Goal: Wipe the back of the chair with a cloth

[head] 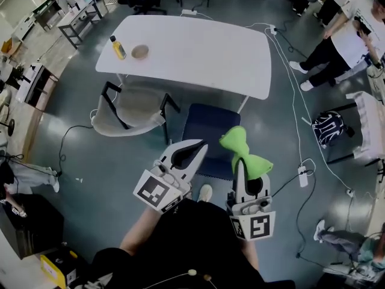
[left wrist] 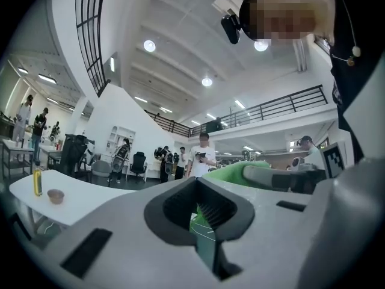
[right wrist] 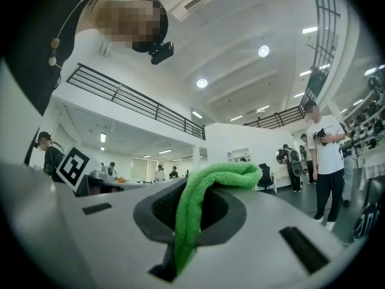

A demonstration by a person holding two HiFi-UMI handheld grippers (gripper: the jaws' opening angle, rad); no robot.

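**Cloth in the right claw, over the blue chair**

A long white table point(head: 198, 59) stands across the middle of the floor. Two chairs sit at its near side: a grey chair point(head: 129, 110) to the left and a blue chair point(head: 207, 125) straight in front of the person holding the grippers. A bystander point(head: 343, 41) stands off at the far right, well apart from the table.

The left gripper point(head: 198, 146) points toward the blue chair's near left corner. Its jaws are together with nothing clamped between them; the left gripper view shows only a thin slit there point(left wrist: 201, 212).

The right gripper point(head: 243, 173) is just beside it, its jaws closed tight on a green cloth point(head: 243, 152). The cloth sticks up out of the jaws and flops over at the top point(right wrist: 198, 203). From above it lies across the blue chair's right edge; I cannot tell whether it touches the chair.

On the table's far left end stand a yellow bottle point(head: 117, 47) and, just beside it, a small bowl point(head: 140, 52).
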